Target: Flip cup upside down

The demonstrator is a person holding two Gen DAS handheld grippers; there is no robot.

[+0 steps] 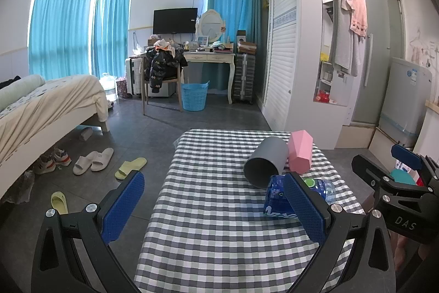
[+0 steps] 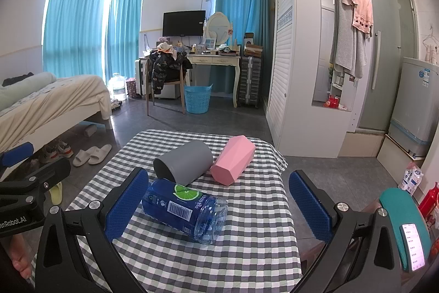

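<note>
A grey cup (image 1: pixel 264 162) (image 2: pixel 183 162) lies on its side on the checked table (image 1: pixel 208 210) (image 2: pixel 247 224), mouth toward me. A pink faceted cup (image 1: pixel 299 152) (image 2: pixel 232 164) lies on its side next to it, touching it. A blue-labelled plastic bottle (image 1: pixel 277 199) (image 2: pixel 185 210) lies in front of both. My left gripper (image 1: pixel 216 209) is open and empty, left of the bottle and short of the cups. My right gripper (image 2: pixel 219 205) is open and empty, with the bottle lying between its fingers and the cups beyond.
The table is small, with floor on every side. Slippers (image 1: pixel 93 161) lie on the floor at left beside a bed (image 1: pixel 41 106). A white wardrobe (image 2: pixel 296 59) stands at right. A phone on a teal holder (image 2: pixel 411 240) sits near my right gripper.
</note>
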